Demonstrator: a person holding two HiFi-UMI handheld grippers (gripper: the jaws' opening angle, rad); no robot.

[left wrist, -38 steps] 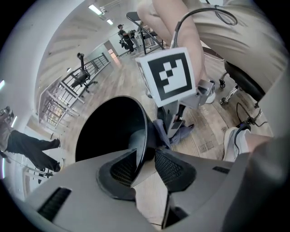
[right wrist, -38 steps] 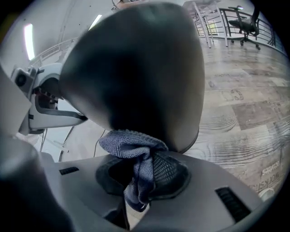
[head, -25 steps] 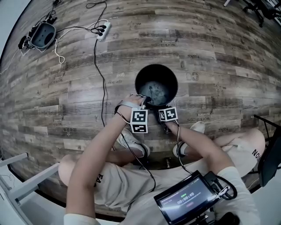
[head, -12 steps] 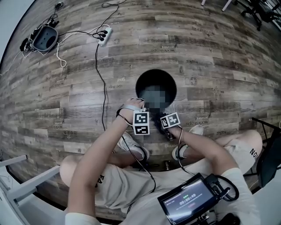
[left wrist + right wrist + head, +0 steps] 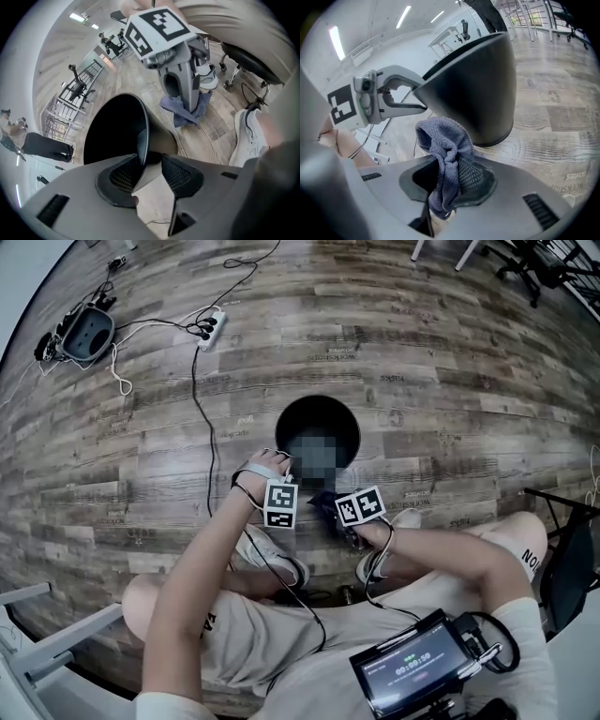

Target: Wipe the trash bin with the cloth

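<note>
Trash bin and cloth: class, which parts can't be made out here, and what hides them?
Trash bin bottom: head view, mosaic patch over it; left gripper view, all shadow.
Cloth: head view, mostly under the right gripper's marker cube.
Cloth's lower end: right gripper view, tucked between the jaws.

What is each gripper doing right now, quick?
Left gripper: closed on the trash bin rim.
Right gripper: closed, holding the cloth.
</note>
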